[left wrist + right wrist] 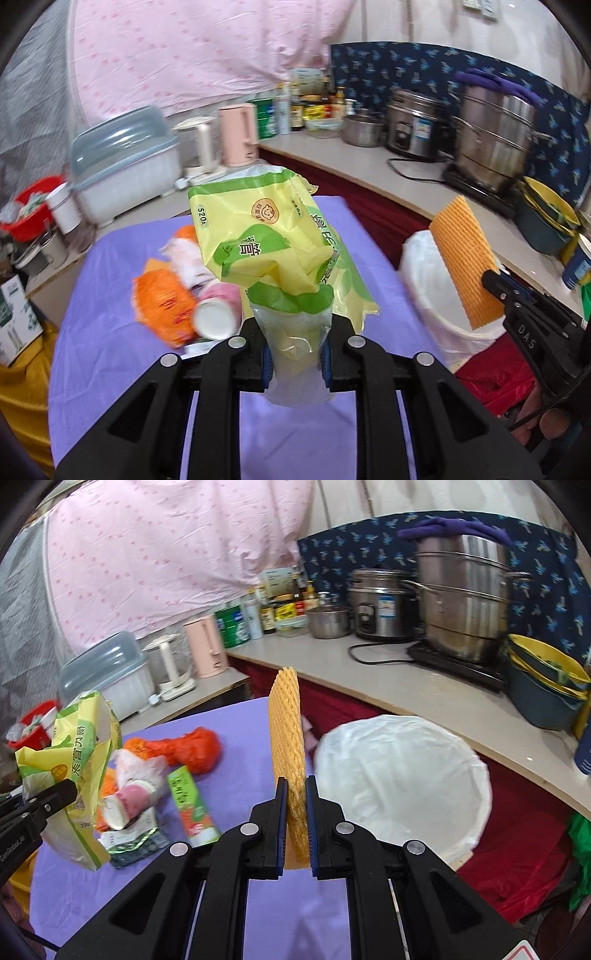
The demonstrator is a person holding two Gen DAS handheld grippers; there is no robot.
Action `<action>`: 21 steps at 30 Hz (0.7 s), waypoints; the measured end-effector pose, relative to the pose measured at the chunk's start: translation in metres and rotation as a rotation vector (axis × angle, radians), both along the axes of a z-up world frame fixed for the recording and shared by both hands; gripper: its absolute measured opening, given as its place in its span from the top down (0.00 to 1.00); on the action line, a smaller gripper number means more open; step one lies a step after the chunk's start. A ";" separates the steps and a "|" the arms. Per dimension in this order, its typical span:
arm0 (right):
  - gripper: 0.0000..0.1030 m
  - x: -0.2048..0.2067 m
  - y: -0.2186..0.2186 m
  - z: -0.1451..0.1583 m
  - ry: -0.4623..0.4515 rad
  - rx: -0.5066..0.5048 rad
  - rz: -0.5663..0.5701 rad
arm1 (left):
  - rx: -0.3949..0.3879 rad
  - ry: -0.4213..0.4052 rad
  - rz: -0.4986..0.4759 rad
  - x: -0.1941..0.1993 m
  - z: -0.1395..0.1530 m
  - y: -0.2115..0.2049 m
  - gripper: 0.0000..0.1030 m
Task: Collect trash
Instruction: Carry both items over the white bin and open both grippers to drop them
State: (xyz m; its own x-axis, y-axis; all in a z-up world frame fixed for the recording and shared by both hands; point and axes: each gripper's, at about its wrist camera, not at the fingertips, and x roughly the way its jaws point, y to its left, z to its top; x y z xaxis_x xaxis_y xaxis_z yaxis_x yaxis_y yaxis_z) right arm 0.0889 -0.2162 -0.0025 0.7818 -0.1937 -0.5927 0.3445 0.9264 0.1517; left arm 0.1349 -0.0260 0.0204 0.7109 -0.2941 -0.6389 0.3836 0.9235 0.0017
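Note:
My left gripper (295, 354) is shut on the clear lower end of a crumpled yellow-green plastic bag (266, 236), held up above the purple table (295, 435). In the right wrist view that bag (81, 746) hangs at the far left from the left gripper (48, 797). My right gripper (295, 812) is shut on an orange waffle-textured sheet (286, 731) that stands upright, edge-on. The same sheet (465, 258) shows at the right of the left wrist view, over a bin with a white liner (424, 288). That bin (402, 775) stands just right of the table.
More trash lies on the table: an orange net bag (192, 749), a pink paper cup (129, 801), a green-orange carton (190, 805) and a dark wrapper (136, 843). Pots (461, 590), a rice cooker (380, 605), bottles and kettles crowd the counter behind.

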 end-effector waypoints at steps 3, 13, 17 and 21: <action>0.91 -0.011 -0.025 -0.003 0.005 -0.005 -0.054 | 0.008 -0.001 -0.061 -0.003 -0.003 -0.034 0.82; 0.91 -0.019 -0.094 -0.025 0.046 0.006 -0.170 | 0.032 0.017 -0.231 -0.006 -0.022 -0.133 0.82; 0.91 -0.017 -0.110 -0.036 0.064 0.021 -0.195 | 0.050 0.031 -0.270 -0.002 -0.034 -0.162 0.82; 0.91 -0.015 -0.125 -0.048 0.084 0.037 -0.223 | 0.049 0.070 -0.289 0.007 -0.045 -0.180 0.82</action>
